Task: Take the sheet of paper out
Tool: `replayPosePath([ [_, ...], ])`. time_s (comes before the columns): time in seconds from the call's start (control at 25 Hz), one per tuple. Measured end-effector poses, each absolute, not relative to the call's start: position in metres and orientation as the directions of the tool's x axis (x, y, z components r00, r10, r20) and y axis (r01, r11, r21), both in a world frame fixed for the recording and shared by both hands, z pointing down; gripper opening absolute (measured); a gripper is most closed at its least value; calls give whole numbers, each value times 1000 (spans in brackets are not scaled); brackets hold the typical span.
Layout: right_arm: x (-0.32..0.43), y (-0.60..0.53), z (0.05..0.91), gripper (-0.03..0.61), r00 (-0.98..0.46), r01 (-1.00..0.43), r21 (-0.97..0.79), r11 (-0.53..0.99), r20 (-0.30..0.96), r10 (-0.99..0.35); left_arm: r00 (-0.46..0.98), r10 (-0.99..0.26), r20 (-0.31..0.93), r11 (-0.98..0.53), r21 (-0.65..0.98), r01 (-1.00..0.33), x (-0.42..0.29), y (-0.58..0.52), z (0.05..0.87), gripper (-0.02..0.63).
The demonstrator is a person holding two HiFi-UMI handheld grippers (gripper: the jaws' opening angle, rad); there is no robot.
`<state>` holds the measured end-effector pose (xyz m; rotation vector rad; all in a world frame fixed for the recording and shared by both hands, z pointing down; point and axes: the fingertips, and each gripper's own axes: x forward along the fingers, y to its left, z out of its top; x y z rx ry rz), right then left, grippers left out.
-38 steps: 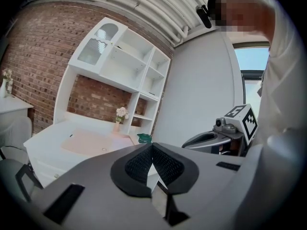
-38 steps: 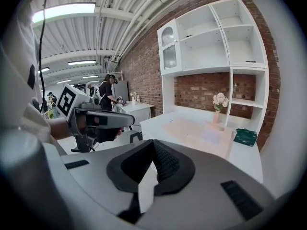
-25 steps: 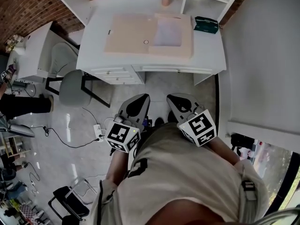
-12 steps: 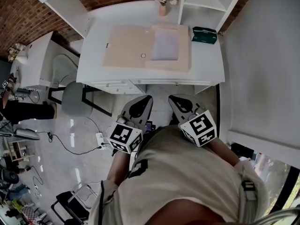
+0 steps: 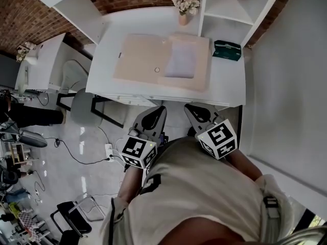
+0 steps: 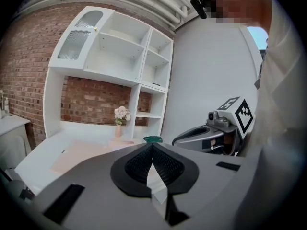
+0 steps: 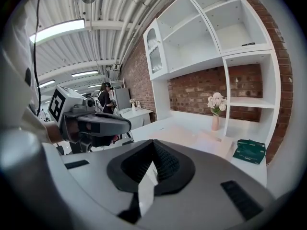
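Observation:
An open beige folder (image 5: 148, 60) lies flat on the white desk (image 5: 225, 83), with a pale sheet of paper (image 5: 183, 63) in its right half. Both grippers are held close to the body, short of the desk's front edge. My left gripper (image 5: 158, 109) is shut with nothing in it, and so is my right gripper (image 5: 191, 107). In the left gripper view the jaws (image 6: 152, 146) meet ahead of the folder (image 6: 79, 153). The right gripper view shows its jaws (image 7: 153, 145) closed, with the folder (image 7: 189, 134) beyond them.
A vase of flowers (image 5: 184, 6) and a green box (image 5: 227, 50) stand at the back of the desk, under white shelves (image 5: 232, 9). A grey chair (image 5: 79, 108) and a side table (image 5: 41, 65) are at the left. Cables and a power strip (image 5: 108, 149) lie on the floor.
The desk has come lower and nearer in the head view as the person walks toward it. Both grippers travel along with the body, still shut and empty.

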<state>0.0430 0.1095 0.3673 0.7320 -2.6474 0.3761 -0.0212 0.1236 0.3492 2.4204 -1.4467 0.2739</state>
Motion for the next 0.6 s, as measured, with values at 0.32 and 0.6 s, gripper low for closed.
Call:
replayPosePath([
  [0.32,75,67,371,18,-804,-523,-156,838,416,-424,417,-847,330,-397,131,-909,3,88,349,15],
  [0.6,93,43,375,18,-815,-513,-183,838,410,-409,402,-850,341,-388,111,-915,16,65,347,15],
])
